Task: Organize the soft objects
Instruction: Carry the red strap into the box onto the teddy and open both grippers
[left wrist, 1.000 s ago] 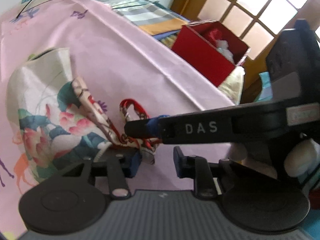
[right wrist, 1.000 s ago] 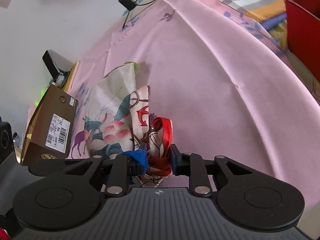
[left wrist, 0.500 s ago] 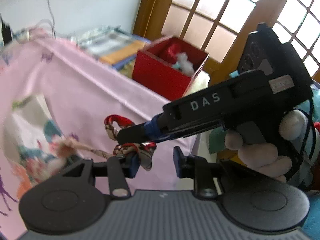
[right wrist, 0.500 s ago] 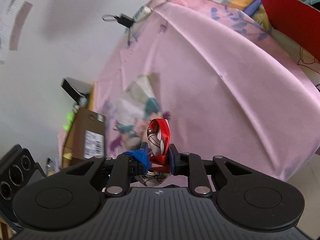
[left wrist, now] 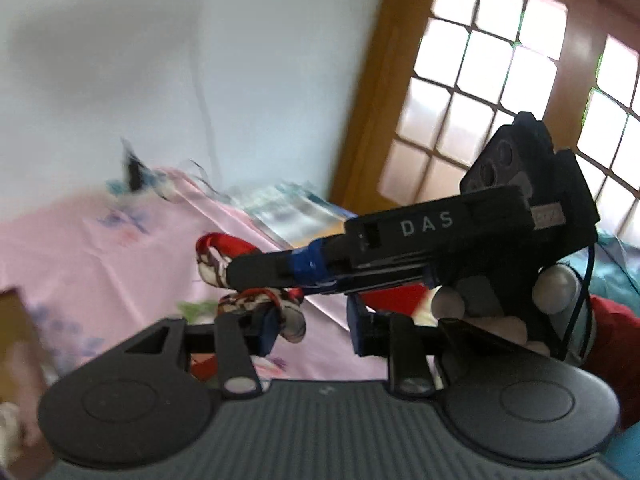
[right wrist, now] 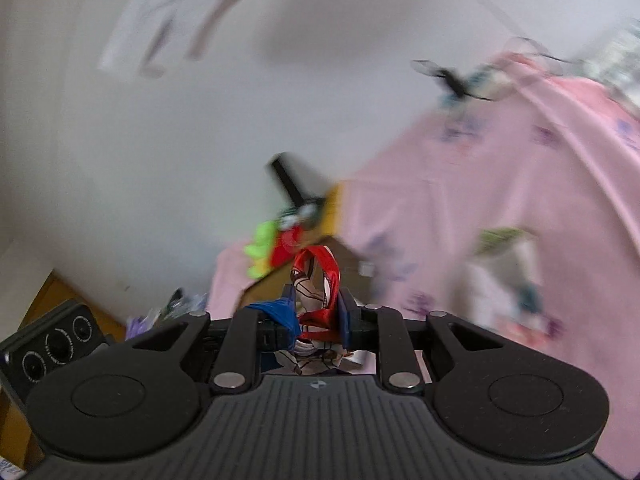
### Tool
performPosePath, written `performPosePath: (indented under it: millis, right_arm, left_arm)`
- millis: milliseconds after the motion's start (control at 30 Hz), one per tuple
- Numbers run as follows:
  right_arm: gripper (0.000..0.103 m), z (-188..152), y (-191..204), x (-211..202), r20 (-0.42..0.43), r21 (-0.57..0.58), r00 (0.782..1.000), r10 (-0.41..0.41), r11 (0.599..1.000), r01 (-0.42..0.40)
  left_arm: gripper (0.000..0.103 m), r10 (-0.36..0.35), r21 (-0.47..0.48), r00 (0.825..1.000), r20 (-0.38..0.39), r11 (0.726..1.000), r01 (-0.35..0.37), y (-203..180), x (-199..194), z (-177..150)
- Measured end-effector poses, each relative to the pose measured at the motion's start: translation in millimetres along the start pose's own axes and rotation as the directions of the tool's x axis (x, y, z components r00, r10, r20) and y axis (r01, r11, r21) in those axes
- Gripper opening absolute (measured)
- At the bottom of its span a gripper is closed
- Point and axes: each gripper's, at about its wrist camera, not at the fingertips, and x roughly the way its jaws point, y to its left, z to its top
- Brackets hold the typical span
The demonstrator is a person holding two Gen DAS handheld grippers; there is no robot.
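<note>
Pinching scarf (right wrist: 316, 292) | right tongs (right wrist: 318, 316) closed | left tongs (left wrist: 312, 328) ajar

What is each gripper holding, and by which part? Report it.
The right gripper is shut on a bunched red-edged fold of the scarf. The left gripper shows scarf cloth against one finger only; a grip there cannot be confirmed.

A smooth pink bedspread with faint purple prints (right wrist: 500, 208) covers the bed. Behind it rises a plain white wall (left wrist: 260, 60). A wooden-framed door with small frosted glass panes (left wrist: 472, 92) stands to the right. A black charger plug with thin cables (right wrist: 452, 80) lies at the far edge of the cloth. A blurred brown cardboard box (left wrist: 20, 344) sits low at the left.
</note>
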Motion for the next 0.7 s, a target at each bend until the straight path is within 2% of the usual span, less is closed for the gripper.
performPosePath:
  millis: [167, 300, 500, 600, 700]
  right_arm:
    - [0.002, 14.3, 52.3, 54.5, -0.042, -0.102, 0.993, 0.112, 0.988, -0.115]
    - [0.002, 19.4, 84.4, 102.4, -0.086, -0.154, 0.986, 0.144, 0.976, -0.156]
    - [0.002, 16.0, 107.5, 173.2, -0.152, -0.196, 0.983, 0.101, 0.972, -0.13]
    - [0.002, 4.4, 108.2, 206.1, -0.175, -0.23, 0.984, 0.041, 0.97, -0.081]
    - [0.002, -7.8, 104.1, 234.1, -0.202, -0.249, 0.979, -0.035, 0.968, -0.017]
  left_arm:
    - [0.023, 0.107, -0.028, 0.992, 0.074, 0.994, -0.105, 42.8, -55.2, 10.0]
    - [0.023, 0.163, -0.106, 0.98, 0.111, 0.983, -0.151, 84.5, -88.6, 8.0]
    - [0.023, 0.208, -0.21, 0.969, 0.134, 0.962, -0.177, 144.8, -108.4, -12.3]
    - [0.023, 0.212, -0.257, 0.972, 0.102, 0.949, -0.18, 173.1, -104.1, -30.2]
    - [0.023, 0.185, -0.314, 0.981, 0.052, 0.936, -0.16, 199.1, -97.9, -52.0]
